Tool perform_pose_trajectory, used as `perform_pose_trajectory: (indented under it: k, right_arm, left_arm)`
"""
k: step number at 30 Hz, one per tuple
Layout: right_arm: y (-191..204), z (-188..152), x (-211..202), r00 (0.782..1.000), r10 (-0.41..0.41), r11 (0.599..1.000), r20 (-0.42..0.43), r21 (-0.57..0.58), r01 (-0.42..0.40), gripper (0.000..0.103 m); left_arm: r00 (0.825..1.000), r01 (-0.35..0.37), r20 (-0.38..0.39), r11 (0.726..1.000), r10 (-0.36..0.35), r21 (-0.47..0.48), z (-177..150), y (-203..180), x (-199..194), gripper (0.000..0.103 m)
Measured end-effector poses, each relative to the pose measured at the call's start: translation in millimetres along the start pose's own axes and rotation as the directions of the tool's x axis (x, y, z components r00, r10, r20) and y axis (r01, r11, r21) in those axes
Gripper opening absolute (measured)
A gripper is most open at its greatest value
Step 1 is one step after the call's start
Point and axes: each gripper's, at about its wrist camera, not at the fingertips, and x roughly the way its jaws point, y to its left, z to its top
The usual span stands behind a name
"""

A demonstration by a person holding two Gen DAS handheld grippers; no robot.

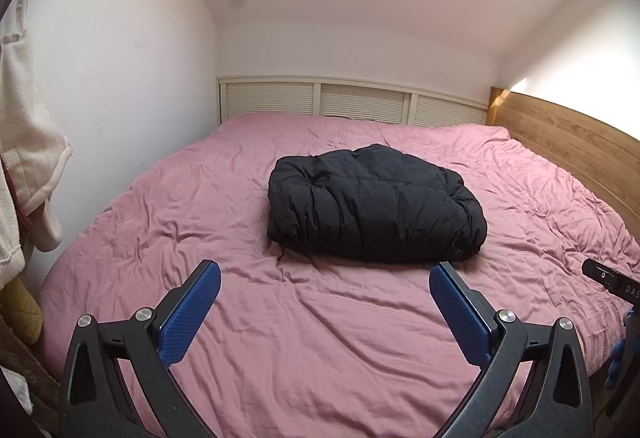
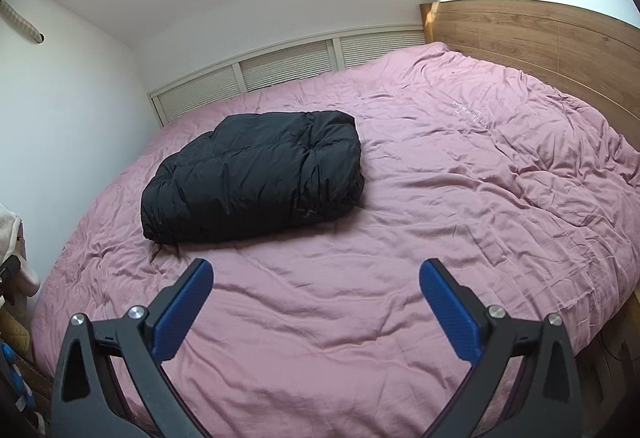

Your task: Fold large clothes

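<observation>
Hanging at the left edge of the left wrist view, white clothes [image 1: 24,141] drape beside the wall. Next comes the left gripper [image 1: 325,278], jaws spread wide with nothing between them, held above the pink bed [image 1: 328,350]. Beyond it, near the bed's middle, lies the black jacket [image 1: 376,203], folded into a puffy bundle and apart from both grippers. Farther right, the right gripper [image 2: 316,276] is likewise wide apart and empty, over the near part of the bed. A wooden headboard [image 2: 532,33] runs along the right side.
</observation>
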Motion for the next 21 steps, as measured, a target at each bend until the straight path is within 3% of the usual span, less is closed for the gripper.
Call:
perform_pose_trajectory:
  k: [12, 21]
  right_arm:
    - [23, -33, -77, 0.997, 0.005, 0.998, 0.076, -0.061, -0.001, 0.103]
    - [27, -43, -100, 0.995, 0.003, 0.997, 0.1, -0.077, 0.005, 0.103]
  left_arm:
    - [0.985, -0.134, 0.115, 0.989, 0.126, 0.069, -22, -29, -82, 0.102]
    - [0.978, -0.153, 0.151, 0.986, 0.141, 0.073, -28, -31, -103, 0.102]
